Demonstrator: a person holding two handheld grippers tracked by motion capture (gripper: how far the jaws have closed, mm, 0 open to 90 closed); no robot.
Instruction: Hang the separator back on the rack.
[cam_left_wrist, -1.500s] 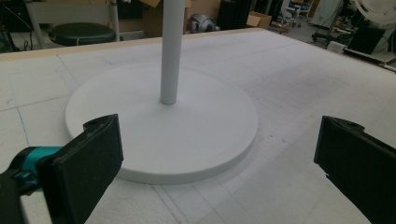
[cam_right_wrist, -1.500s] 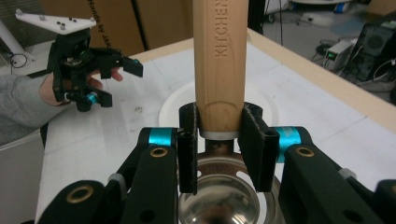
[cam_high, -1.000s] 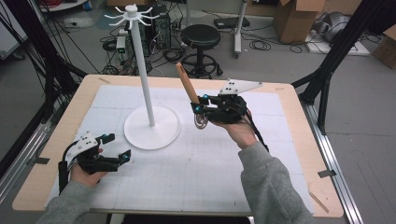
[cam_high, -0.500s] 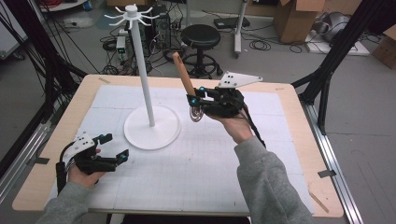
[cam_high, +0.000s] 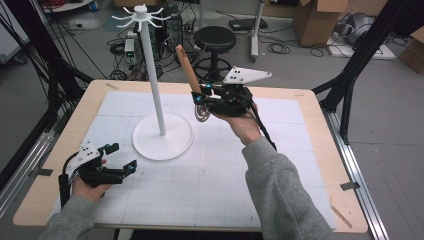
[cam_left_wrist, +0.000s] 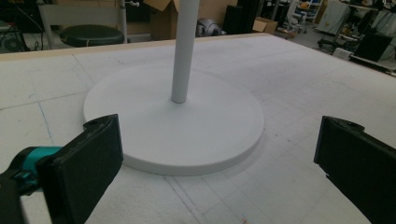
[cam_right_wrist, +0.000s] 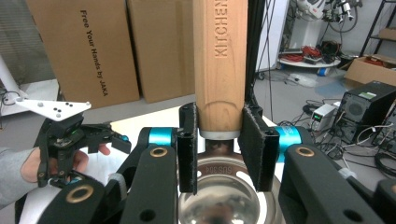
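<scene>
table: a light wooden top covered by a white gridded mat, seen from above, with a person's two grey-sleeved forearms coming in from the near edge
stand: a tall white pole on a round white base, left of the middle of the mat, with short hooks fanning out at its top; in the left gripper view the base lies flat just ahead of the jaws and the pole rises out of the top of the picture
left gripper: held low over the near left part of the mat, pointing toward the stand's base; its two black jaws are spread wide apart with nothing between them
left hand: wrapped around the back of the left gripper, near the table's left edge
right gripper: raised above the mat, right of the pole, with a grey three-cornered plate on top; its jaws are pinched on the ladle's handle just above the metal bowl
ladle: a wooden handle slanting up and leftward from the right gripper, with a round shiny metal bowl hanging below the jaws; in the right gripper view the handle stands between the two jaw pads, stamped with letters reading "kitchen", and the bowl sits just beneath them
right hand: gripping the right gripper from underneath
beyond the table: a black stool, cardboard boxes and loose cables on a grey floor
</scene>
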